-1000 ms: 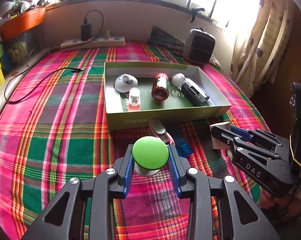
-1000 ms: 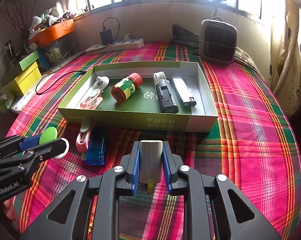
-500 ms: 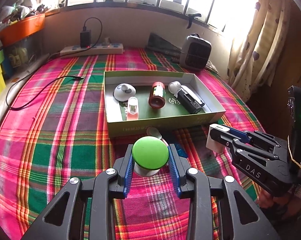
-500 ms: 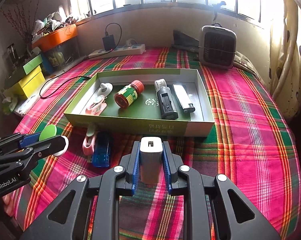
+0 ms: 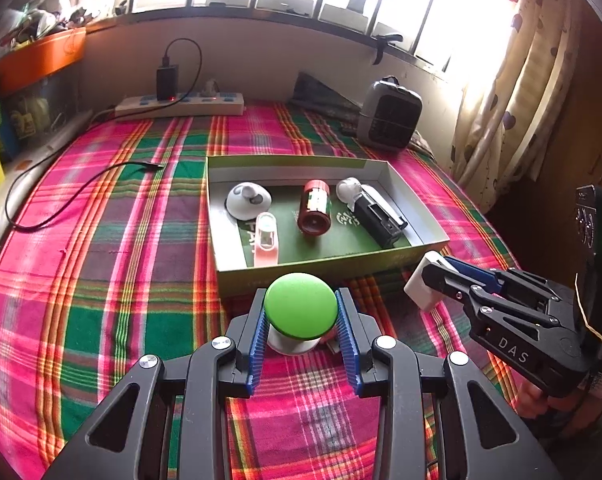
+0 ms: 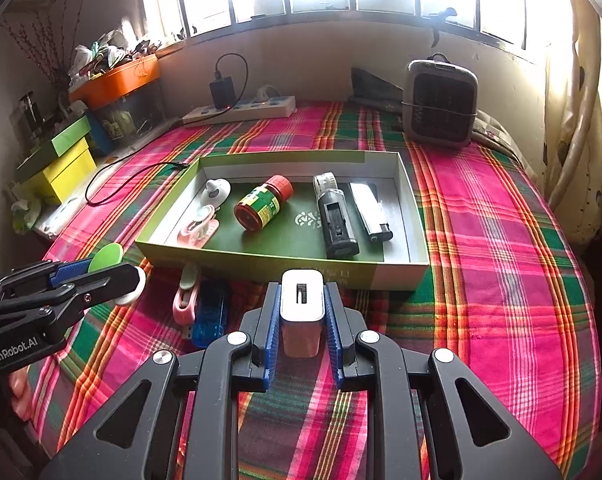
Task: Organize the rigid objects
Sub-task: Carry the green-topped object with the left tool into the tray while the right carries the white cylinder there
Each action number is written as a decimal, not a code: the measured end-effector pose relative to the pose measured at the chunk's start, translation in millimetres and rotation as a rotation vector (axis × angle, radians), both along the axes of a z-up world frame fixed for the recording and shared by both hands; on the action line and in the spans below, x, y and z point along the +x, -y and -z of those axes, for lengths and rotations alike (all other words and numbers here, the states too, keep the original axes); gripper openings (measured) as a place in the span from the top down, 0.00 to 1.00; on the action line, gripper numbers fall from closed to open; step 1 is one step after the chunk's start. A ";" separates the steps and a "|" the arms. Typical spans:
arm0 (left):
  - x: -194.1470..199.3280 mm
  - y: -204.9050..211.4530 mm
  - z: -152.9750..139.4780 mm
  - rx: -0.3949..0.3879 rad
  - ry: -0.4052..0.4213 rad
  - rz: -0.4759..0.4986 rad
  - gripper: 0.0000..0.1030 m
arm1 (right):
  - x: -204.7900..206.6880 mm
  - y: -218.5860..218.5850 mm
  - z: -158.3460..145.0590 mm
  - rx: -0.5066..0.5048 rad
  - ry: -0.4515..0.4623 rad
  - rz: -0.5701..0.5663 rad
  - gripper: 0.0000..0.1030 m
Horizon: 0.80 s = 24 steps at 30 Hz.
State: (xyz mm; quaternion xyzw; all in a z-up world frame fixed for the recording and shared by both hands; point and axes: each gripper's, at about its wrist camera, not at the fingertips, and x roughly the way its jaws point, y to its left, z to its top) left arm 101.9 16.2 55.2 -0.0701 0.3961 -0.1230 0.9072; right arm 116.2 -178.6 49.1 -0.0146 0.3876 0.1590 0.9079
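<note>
My left gripper point(image 5: 301, 312) is shut on a green-capped white knob point(image 5: 300, 311), held above the plaid cloth in front of the green tray point(image 5: 333, 276). My right gripper point(image 6: 302, 300) is shut on a white charger block point(image 6: 302, 294), lifted near the tray's front wall point(image 6: 285, 270). The tray holds a red-lidded jar point(image 6: 263, 204), a black battery pack point(image 6: 337, 224), a white lighter-like bar point(image 6: 369, 212), a white hook point(image 6: 216, 191) and a pink clip point(image 6: 199, 226). A pink clip point(image 6: 186, 296) and a blue USB stick point(image 6: 210, 316) lie on the cloth before the tray.
A small grey heater point(image 6: 441, 104) stands at the back right. A power strip with a charger point(image 6: 241, 106) and a black cable point(image 5: 73, 196) lie at the back left. Coloured boxes point(image 6: 57, 164) sit off the left edge. Curtains hang at the right.
Both grippers have risen and pulled back from the tray with their objects; the charger block now stands clear of the cloth and the tray looks smaller and farther.
</note>
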 end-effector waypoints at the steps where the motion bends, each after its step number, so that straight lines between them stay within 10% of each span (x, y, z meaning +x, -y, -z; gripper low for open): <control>1: 1.1 -0.9 -0.3 -0.002 0.000 0.000 0.69 | 1.0 0.0 -0.5 0.002 -0.002 -0.001 0.79; 24: 48.1 -3.7 -17.2 0.000 0.016 0.014 0.69 | 36.4 4.1 -18.2 0.075 -0.016 -0.045 0.79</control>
